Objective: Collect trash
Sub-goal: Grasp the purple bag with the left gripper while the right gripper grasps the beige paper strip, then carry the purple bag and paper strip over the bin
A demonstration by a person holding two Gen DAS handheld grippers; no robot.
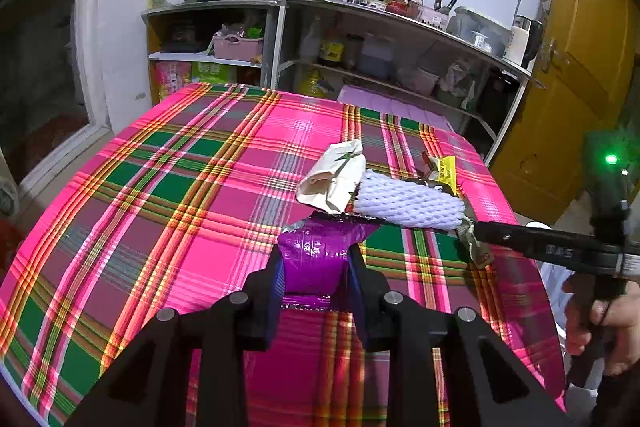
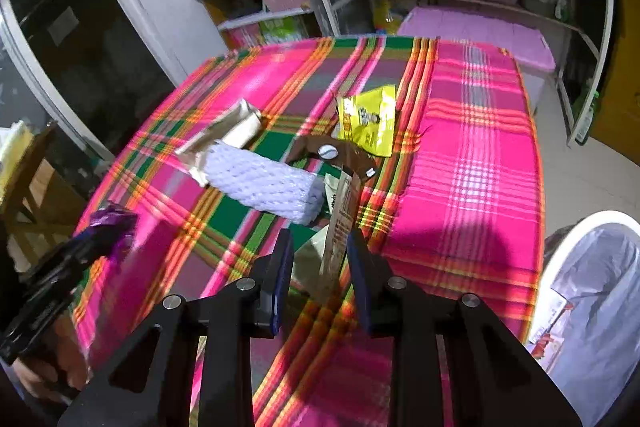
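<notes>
- Left tongs (image 1: 316,267) clamp one crinkly purple foil wrapper (image 1: 314,255).
- Right tongs (image 2: 320,267) narrowly parted around one limp paper wrapper (image 2: 340,227), pads clear.
- At twelve o'clock: one white foam net sleeve (image 2: 264,183), one yellow packet (image 2: 370,125).

1 purple wrapper (image 1: 314,259), 1 foam net (image 2: 266,183), 1 yellow packet (image 2: 370,123), 1 bin (image 2: 596,287).

Your left wrist view is sharp and evenly bright; the plaid tablecloth (image 1: 168,195) glares hot pink. Right wrist view smears, worst at lower left. Both bow hard at the edges, corners black. A green LED (image 1: 611,159) flares.
</notes>
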